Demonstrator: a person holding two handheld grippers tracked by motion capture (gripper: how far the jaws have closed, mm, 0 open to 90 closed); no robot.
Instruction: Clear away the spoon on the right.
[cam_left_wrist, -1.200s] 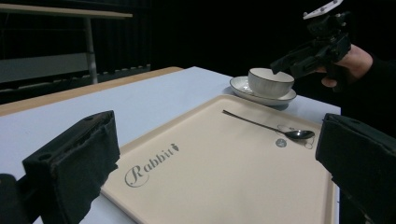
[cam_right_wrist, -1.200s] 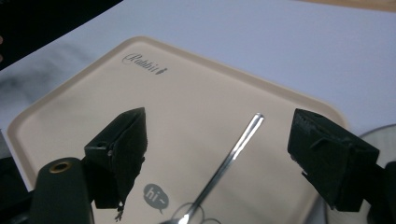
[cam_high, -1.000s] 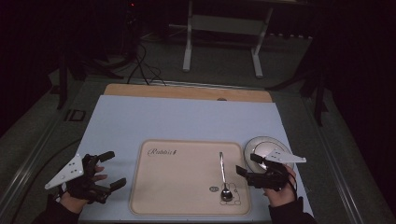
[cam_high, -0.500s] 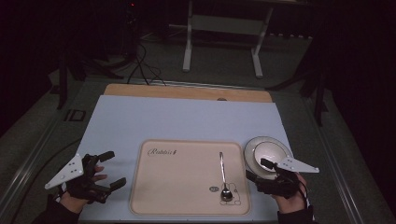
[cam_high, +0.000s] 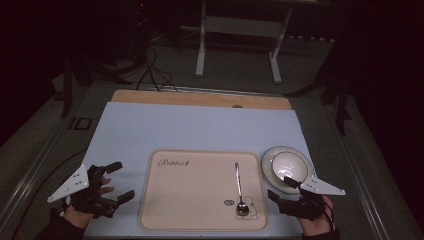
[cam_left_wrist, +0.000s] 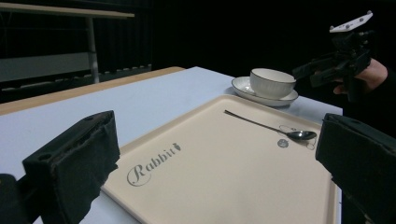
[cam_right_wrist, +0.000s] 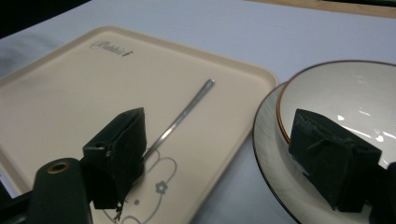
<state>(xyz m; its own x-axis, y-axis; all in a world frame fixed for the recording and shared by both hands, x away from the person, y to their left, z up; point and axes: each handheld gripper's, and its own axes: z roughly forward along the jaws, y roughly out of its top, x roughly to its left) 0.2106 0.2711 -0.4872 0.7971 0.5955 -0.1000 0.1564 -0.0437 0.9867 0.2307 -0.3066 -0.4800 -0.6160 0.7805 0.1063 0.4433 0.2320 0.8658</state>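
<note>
Counter (cam_high: 200, 130) covered with a pale blue sheet, wood strip at the far edge. Beige tray (cam_high: 200, 200) sits near the front, "Rabbit" lettering at its far-left corner, small rabbit drawing at near right. Spoon (cam_high: 239, 187) lies on the right part of the tray, bowl end toward the person over the rabbit drawing, handle pointing away. Saucer (cam_high: 270, 172) sits just beside the tray's right edge, on the sheet, with a white brown-rimmed bowl (cam_high: 289, 165) on it. Left gripper (cam_high: 112, 182) held by the left hand (cam_high: 82, 207) over the sheet left of the tray, jaws spread wide apart, nothing between them; left gripper view shows the tray and spoon through the gap. Right gripper (cam_high: 282, 187) held by the right hand (cam_high: 315, 220) at the near right, jaws released and apart, one toward the tray's right edge, the other at the near rim of the saucer. In the right gripper view one jaw sits over the spoon's bowl end, the other in front of the bowl; contact with either cannot be told. Nothing is gripped.
</note>
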